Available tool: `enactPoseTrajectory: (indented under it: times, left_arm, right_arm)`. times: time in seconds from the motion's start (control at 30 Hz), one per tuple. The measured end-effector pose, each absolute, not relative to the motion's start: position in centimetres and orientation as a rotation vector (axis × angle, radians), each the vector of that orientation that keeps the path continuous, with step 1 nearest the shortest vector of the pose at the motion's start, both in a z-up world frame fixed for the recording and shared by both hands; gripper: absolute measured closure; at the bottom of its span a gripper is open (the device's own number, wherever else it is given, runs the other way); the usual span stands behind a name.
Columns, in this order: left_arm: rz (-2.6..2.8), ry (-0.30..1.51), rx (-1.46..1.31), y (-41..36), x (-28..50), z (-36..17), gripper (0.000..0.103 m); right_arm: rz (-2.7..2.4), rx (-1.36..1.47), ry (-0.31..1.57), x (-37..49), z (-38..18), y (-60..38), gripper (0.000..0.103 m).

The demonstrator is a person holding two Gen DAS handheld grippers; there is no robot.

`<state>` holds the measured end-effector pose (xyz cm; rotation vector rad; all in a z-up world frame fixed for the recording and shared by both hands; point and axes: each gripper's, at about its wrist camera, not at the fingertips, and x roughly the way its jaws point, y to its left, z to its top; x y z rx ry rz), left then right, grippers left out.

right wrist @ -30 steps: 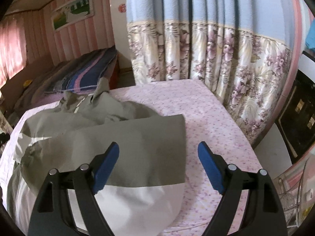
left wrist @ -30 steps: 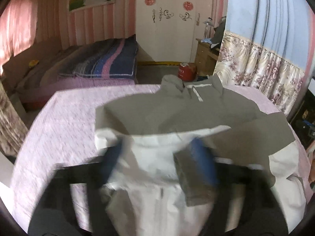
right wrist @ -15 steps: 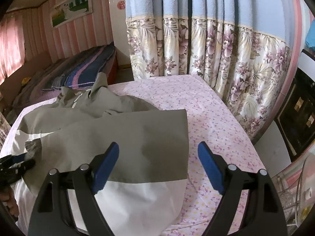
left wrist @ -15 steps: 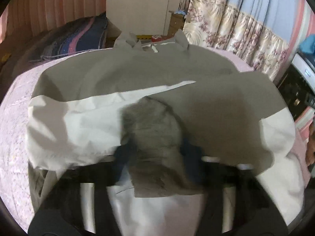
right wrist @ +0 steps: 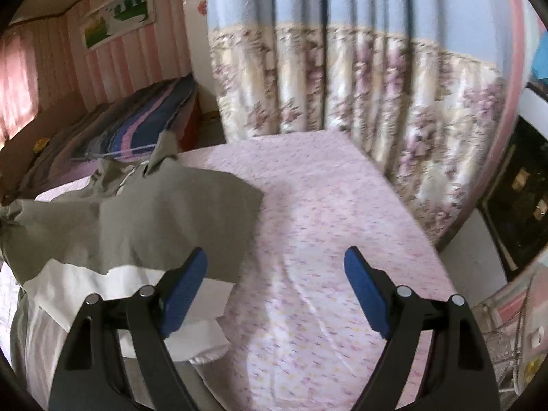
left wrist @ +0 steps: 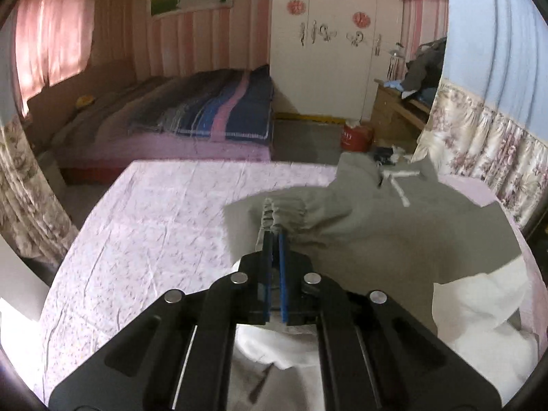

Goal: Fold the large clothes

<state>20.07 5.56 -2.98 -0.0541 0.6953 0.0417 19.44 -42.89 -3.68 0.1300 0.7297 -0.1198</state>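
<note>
Left wrist: left tongs (left wrist: 274,236) clamped on jacket cuff (left wrist: 282,214); right tongs (right wrist: 275,267) apart, empty.

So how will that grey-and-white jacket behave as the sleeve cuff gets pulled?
Likely floppy: the jacket sags and creases behind the cuff pinched by the left hand-held gripper. Probably light, since one pinch lifts the sleeve. It may drag across the pink sheet.

No readable text — labels or numbers.
</note>
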Motion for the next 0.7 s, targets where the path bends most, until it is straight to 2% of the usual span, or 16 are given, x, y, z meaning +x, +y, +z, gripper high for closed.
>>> enactPoseTrajectory:
  times: [0.27, 0.3, 0.33, 0.37, 0.53, 0.63, 0.7]
  left_arm:
    - [0.034, 0.771, -0.038, 5.4, 20.3, -7.2, 0.099]
    - [0.032, 0.779, -0.028, 5.4, 20.3, -7.5, 0.098]
    - [0.034, 0.783, -0.023, 5.4, 20.3, -7.7, 0.095]
    - [0.034, 0.785, -0.021, 5.4, 20.4, -7.8, 0.093]
    - [0.048, 0.787, -0.010, 5.1, 21.8, -8.1, 0.089]
    - [0.072, 0.750, 0.003, 4.7, 22.7, -7.2, 0.095]
    - [0.093, 0.703, 0.029, 4.3, 23.1, -6.1, 0.096]
  right_arm:
    - [0.003, 0.166, 0.870, 25.3, -7.7, -39.6, 0.021]
    - [0.021, 0.195, 0.882, 25.9, -8.1, -39.6, 0.025]
    - [0.038, 0.214, 0.894, 26.2, -8.4, -39.6, 0.056]
    - [0.088, 0.233, 0.922, 27.0, -8.8, -39.3, 0.075]
    - [0.059, 0.103, 0.882, 27.9, -7.7, -38.0, 0.095]
    - [-0.038, -0.003, 0.767, 28.3, -4.9, -38.4, 0.098]
    - [-0.094, -0.060, 0.696, 28.4, -3.7, -39.0, 0.099]
